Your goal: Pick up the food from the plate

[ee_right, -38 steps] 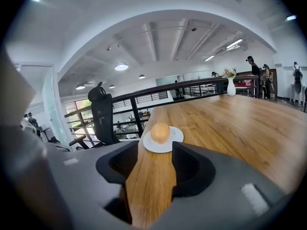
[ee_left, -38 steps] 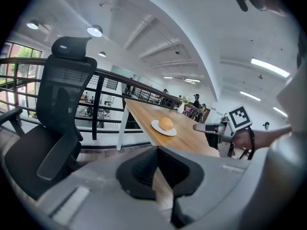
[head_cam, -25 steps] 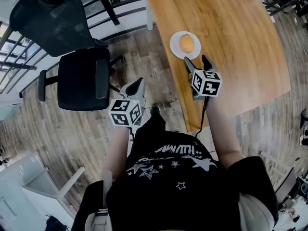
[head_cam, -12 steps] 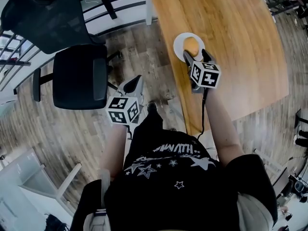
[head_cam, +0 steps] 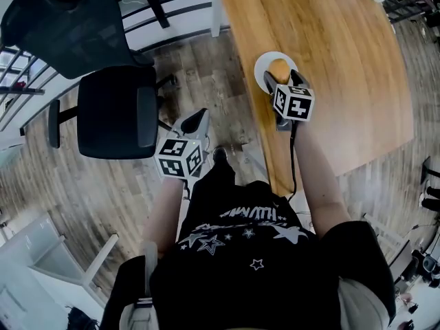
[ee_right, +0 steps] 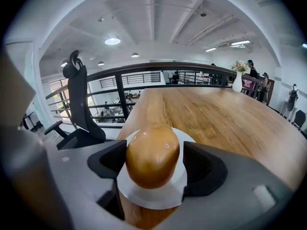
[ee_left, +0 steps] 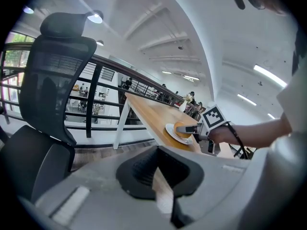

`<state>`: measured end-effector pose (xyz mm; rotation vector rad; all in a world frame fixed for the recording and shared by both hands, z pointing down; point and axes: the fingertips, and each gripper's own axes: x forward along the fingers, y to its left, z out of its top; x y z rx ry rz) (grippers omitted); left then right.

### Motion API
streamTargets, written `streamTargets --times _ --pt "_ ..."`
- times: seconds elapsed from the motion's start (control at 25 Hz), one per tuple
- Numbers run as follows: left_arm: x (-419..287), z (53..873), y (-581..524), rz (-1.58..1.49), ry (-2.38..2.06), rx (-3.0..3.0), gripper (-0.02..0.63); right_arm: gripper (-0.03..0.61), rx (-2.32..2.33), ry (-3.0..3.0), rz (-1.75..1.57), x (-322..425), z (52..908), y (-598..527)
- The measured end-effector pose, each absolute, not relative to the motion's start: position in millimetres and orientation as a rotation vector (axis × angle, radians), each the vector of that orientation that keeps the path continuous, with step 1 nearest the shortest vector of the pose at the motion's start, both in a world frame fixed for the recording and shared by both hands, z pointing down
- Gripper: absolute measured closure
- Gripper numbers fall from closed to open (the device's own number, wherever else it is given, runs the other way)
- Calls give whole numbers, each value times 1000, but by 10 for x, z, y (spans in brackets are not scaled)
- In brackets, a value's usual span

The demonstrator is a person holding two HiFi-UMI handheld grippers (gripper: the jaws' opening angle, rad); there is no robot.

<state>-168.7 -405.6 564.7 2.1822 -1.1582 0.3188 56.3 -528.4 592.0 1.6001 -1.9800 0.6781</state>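
The bread roll lies on the white plate, close to the near edge of the wooden bench, in the upper middle of the head view. Your right gripper reaches over the plate, and its fingers are opening wide on either side of the roll. The roll sits between them with a gap showing on its right side, so it is not gripped. Your left gripper hangs over the plank floor at centre left, well apart from the bench. Its fingers are drawn almost together and hold nothing. A black office chair stands at the left.
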Motion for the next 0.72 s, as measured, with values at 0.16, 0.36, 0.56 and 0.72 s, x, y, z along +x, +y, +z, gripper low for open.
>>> streamTargets --times 0.16,0.36,0.56,0.72 --pt "-1688 5683 -4073 339 -1147 2181 614 222 1571 -1969 677 509 5942 -5307" --pt "-1566 5649 -4019 352 -1136 2194 614 225 1570 -1978 710 546 5952 -5282" --pt "-1511 5621 -3873 357 -1131 2200 614 228 1548 -2053 704 528 5826 -5175" --pt "-1449 5627 -3720 374 -1138 2197 614 229 1556 -2097 694 599 5653 -5008"
